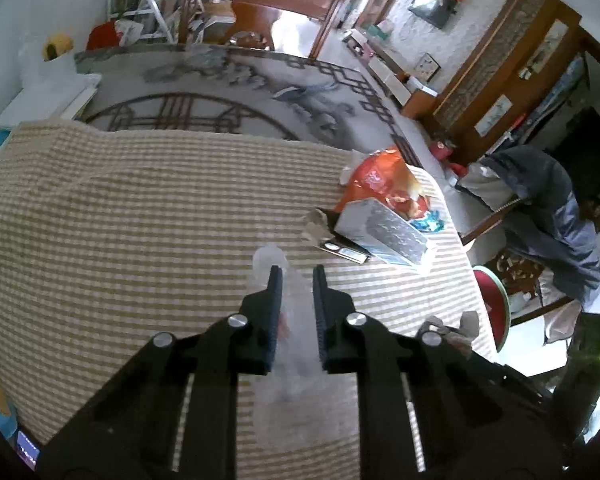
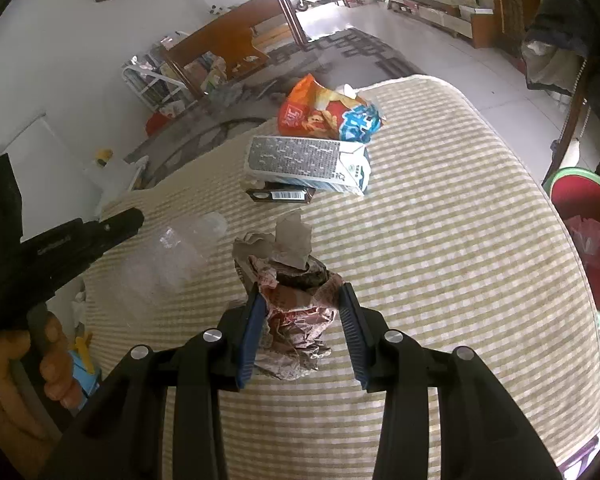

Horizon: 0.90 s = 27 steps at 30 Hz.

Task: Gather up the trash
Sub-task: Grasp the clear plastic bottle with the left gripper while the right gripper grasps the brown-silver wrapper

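My left gripper (image 1: pixel 298 276) is shut on a clear plastic bottle (image 1: pixel 296 344) that runs back between its black fingers; the neck sticks out past the tips. In the right wrist view the same bottle (image 2: pixel 176 252) hangs just above the striped tablecloth (image 2: pixel 440 240). My right gripper (image 2: pixel 300 294) is shut on a wad of crumpled paper wrappers (image 2: pixel 296 320), with grey paper poking up from the top. Farther along the table lie an orange snack bag (image 2: pixel 320 114), a white and grey carton (image 2: pixel 308 164) and a small dark box with a barcode (image 2: pixel 280 196).
A red bin with a green rim (image 2: pixel 584 236) stands on the floor beside the table's right edge, with pink trash inside. A hand (image 2: pixel 52 364) holds the left tool. Beyond the table are a patterned rug (image 1: pixel 220 92), a wooden bench and a chair draped with a jacket (image 1: pixel 548 200).
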Tool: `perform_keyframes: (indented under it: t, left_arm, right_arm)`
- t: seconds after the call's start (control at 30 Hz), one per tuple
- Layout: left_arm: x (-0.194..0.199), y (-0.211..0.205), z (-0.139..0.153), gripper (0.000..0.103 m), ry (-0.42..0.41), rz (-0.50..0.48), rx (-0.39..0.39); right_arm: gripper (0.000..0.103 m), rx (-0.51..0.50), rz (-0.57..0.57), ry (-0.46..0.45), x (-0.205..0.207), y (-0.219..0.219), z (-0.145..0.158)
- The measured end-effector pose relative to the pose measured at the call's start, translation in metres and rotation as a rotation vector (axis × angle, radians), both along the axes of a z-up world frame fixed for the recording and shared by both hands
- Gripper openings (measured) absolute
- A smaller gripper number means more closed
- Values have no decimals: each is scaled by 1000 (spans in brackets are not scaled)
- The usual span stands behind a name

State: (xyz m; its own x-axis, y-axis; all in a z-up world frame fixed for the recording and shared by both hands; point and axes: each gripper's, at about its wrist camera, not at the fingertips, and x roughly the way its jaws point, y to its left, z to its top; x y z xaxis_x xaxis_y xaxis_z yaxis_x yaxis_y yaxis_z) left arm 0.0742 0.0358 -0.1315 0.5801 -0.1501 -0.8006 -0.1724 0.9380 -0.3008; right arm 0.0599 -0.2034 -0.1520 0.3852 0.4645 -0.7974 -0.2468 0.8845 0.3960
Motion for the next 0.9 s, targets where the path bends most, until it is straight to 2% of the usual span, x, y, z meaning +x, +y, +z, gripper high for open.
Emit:
perform_keyframes:
  t: [0.1,0.17,0.23,0.37,0.53,0.7,0.9]
  left_arm:
    - [-1,1,-7,17,23,24,12]
    - [-2,4,-15,24,51,35,1]
    - [-5,8,-20,40,65,52,-4]
    - [-6,10,-29,51,96,71,-32]
    - [-5,-7,-28,66,101,22,-51]
    - [-8,-40,-38,72,145,-69,-46]
    - [-15,-74,-58,72,217,-130,-13]
  right_arm:
    - [38,-2,4,3,1,-1,0]
    - [38,0,0,5,1,-5,-1]
    - [38,6,-10,16,1,-9,-3]
    - [38,16,-25,31,1,-16,-6]
    - [38,19,-35,28,1,-22,-5]
    - [39,12,-70,15,1,-34,-3]
    - [39,20,-101,28,4,-48,-6]
